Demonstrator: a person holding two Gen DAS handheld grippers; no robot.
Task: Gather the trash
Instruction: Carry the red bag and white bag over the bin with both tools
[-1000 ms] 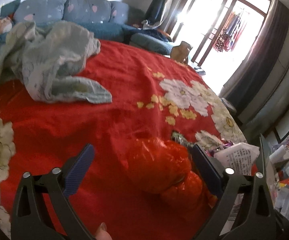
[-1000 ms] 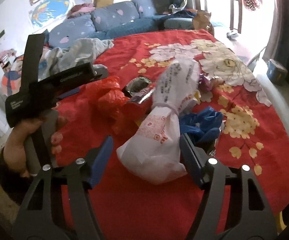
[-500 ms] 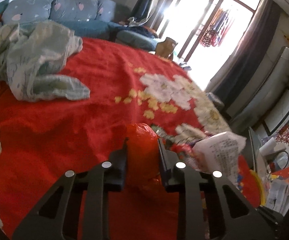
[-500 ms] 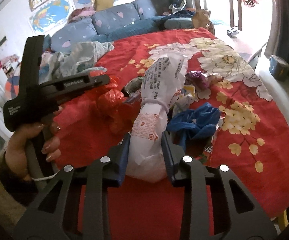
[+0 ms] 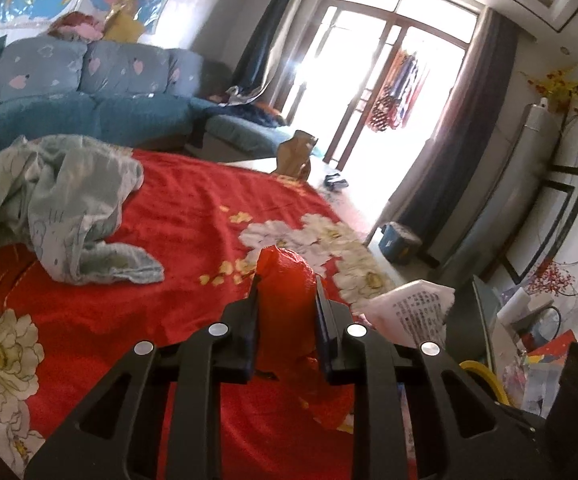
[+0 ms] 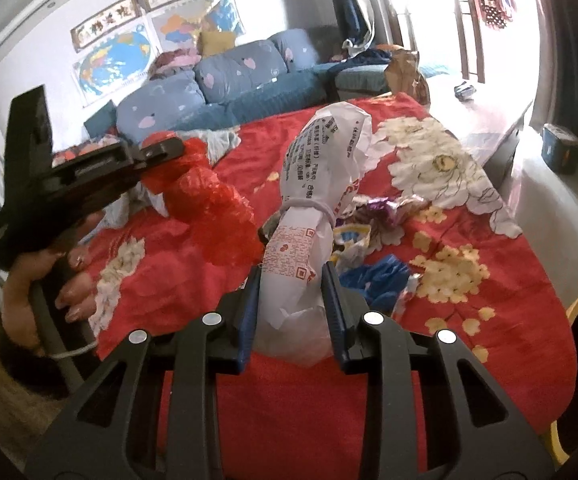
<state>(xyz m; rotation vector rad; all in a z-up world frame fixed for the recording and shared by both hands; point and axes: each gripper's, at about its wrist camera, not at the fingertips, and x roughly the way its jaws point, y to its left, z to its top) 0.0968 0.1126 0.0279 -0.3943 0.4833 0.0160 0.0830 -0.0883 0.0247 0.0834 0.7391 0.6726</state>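
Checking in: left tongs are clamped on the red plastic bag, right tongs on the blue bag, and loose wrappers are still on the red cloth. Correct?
Not quite. The right tongs grip the white printed bag, as the right wrist view shows; the blue bag lies loose on the red cloth. The left tongs do clamp the red plastic bag, and wrappers remain.

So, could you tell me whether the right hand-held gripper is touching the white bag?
Touching. The right wrist view shows the right hand-held gripper with both blue pads squeezing the white bag.
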